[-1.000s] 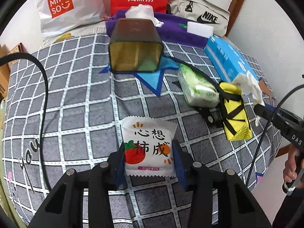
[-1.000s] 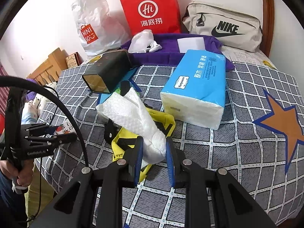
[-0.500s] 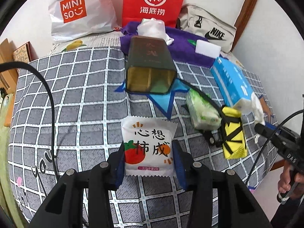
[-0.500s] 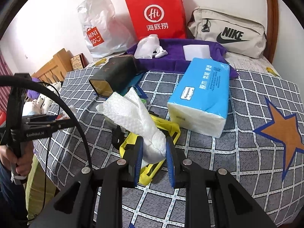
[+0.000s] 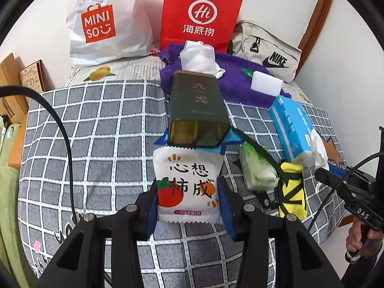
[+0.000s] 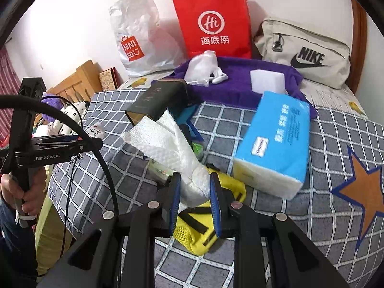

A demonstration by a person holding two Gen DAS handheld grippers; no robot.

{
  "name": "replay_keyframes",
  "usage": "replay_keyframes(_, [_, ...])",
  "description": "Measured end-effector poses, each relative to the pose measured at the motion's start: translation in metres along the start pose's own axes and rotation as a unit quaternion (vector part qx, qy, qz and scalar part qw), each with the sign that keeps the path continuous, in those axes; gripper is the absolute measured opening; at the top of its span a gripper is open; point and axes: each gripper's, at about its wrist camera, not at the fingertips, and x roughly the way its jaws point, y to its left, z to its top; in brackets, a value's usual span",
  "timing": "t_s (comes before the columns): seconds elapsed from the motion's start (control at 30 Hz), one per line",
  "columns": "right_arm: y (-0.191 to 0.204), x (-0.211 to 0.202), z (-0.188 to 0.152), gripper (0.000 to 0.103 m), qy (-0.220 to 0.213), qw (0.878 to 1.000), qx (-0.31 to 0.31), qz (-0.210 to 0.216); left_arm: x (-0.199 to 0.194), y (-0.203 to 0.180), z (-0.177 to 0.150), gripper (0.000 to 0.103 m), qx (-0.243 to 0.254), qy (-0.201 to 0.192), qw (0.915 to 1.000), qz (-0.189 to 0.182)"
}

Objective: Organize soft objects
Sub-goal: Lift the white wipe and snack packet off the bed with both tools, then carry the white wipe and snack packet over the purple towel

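Closer to tin (image 5: 198, 110) at 12 o'clock: left gripper (image 5: 188, 192), jaws clamped on sachet (image 5: 187, 184) | right gripper (image 6: 195, 196) jaws clamped on tissue (image 6: 168, 148) | step: carrying | next: likely slide sachet into tin mouth

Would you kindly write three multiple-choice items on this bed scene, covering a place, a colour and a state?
1. Where does the white sponge block lie?
A. on the purple towel
B. inside the dark green tin
C. on the blue tissue pack

2. What colour is the Haidilao paper bag?
A. blue
B. red
C. yellow

3. What is the right gripper doing?
A. open, holding nothing
B. shut on a sachet
C. shut on the white tissue

Answers: 1 A, it rests on purple cloth; 2 B, its face is red; 3 C, both pads pinch the tissue.
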Motion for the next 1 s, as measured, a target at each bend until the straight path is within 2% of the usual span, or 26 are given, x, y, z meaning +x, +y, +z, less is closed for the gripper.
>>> replay_keyframes(0.6, [-0.004, 0.000, 0.034, 0.023, -0.006, 1.000, 0.002, 0.009, -0.004, 0.003, 0.038, 0.042, -0.001, -0.010, 0.9999, -0.003])
replay_keyframes(1.0, [-0.029, -0.001, 0.077, 0.023, -0.023, 1.000, 0.016, 0.002, 0.001, 0.000, 0.085, 0.042, 0.003, -0.018, 0.9998, 0.004])
